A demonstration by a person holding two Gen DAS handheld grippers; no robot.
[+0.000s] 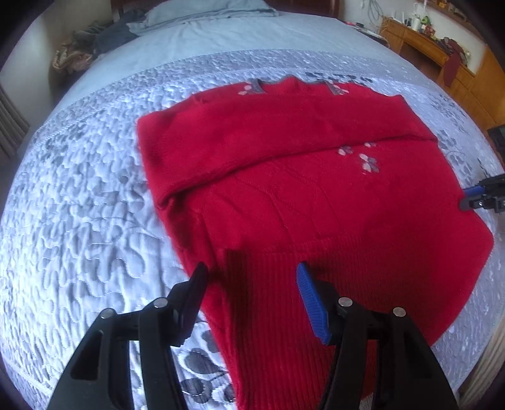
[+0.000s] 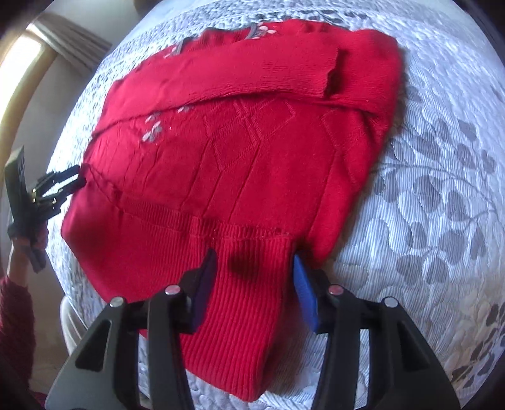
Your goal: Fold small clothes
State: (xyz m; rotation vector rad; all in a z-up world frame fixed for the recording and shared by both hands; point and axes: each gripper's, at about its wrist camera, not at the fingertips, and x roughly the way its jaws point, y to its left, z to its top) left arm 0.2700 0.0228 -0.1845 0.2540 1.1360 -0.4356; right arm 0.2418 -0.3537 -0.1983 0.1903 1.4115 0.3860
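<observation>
Red knit sweater [image 1: 315, 189] lies flat on quilted bedspread [image 1: 79, 189], hem end toward bed's near edge, neckline toward the pillow end. Sleeves already folded across the chest; one cuff [image 2: 331, 75] open-ended, lying over the far shoulder area in right wrist view. Small grey/pink flower embroidery [image 1: 366, 161] on body below the folded sleeve, more at the neckline. Ribbed hem band [image 2: 240, 284] runs along the near end.

Left gripper [image 1: 252, 274]: jaws abt half open, hanging over the ribbed hem at one near corner of the garment. Black finger [image 1: 192, 296] sits over the sweater's side edge/bedspread, blue-padded finger [image 1: 311, 299] over the rib. Pads not pressing on the fabric; nothing held.

Right gripper [image 2: 252, 268]: jaws partly apart, narrower than left. Rib of hem runs between the two pads [image 2: 303, 293] at the opposite near corner; fabric looks bunched up/raised between them. Contact or true pinch: can't tell, view blurred.

Each gripper visible in the other's cam at the sweater's side edge. Person's hand and dark red sleeve [image 2: 15, 315] at left of right wrist view.

Surroundings: grey-blue sheet and pillow [image 1: 205, 12] beyond bedspread, clothes pile [image 1: 85, 47] at far-left corner of bed, wooden desk [image 1: 442, 56] w/ clutter at far right.
</observation>
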